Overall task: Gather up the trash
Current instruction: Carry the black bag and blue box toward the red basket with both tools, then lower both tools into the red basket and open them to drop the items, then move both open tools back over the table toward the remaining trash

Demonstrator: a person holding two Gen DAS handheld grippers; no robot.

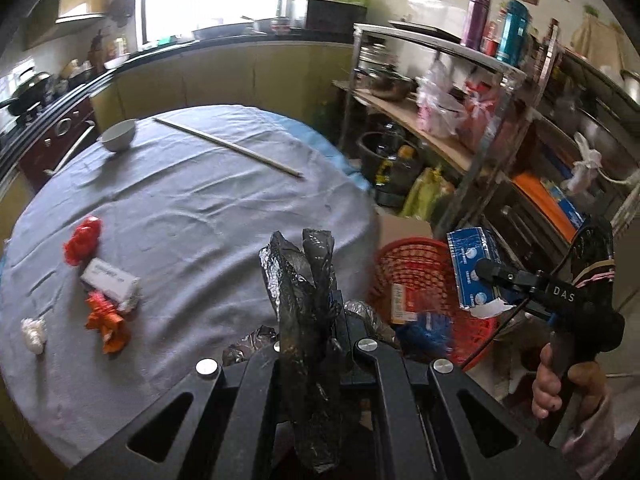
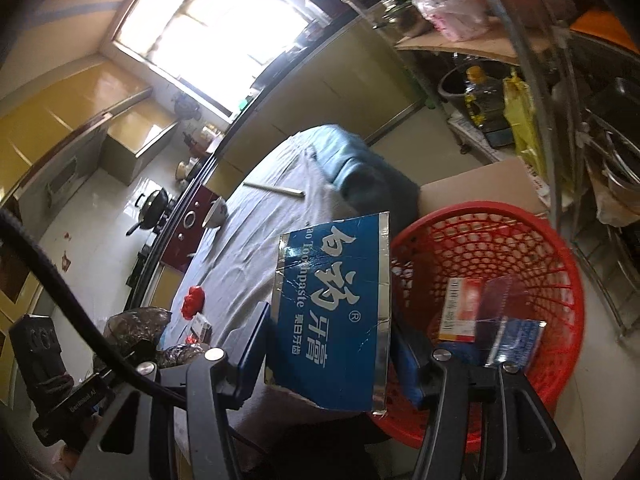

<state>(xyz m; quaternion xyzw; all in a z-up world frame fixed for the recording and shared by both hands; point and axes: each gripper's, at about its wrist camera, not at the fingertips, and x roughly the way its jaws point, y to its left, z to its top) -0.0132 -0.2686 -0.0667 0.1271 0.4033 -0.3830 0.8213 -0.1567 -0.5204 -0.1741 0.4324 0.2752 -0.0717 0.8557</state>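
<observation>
The right gripper [image 2: 332, 360] holds a blue toothpaste box [image 2: 334, 312] beside the red basket [image 2: 560, 272]; the next move is probably to carry it over the rim and let go. The left gripper [image 1: 310, 344] is clamped on crinkled black plastic [image 1: 304, 280]. Crumpled red wrappers [image 1: 82, 240] lie on the wrinkled cloth table [image 1: 180, 200].

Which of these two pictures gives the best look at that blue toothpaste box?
The right wrist view. There the blue toothpaste box fills the middle, its printed face readable, between the right hand-held gripper fingers beside the red basket. The left wrist view shows it small, off to the right, its lettering unreadable.
</observation>
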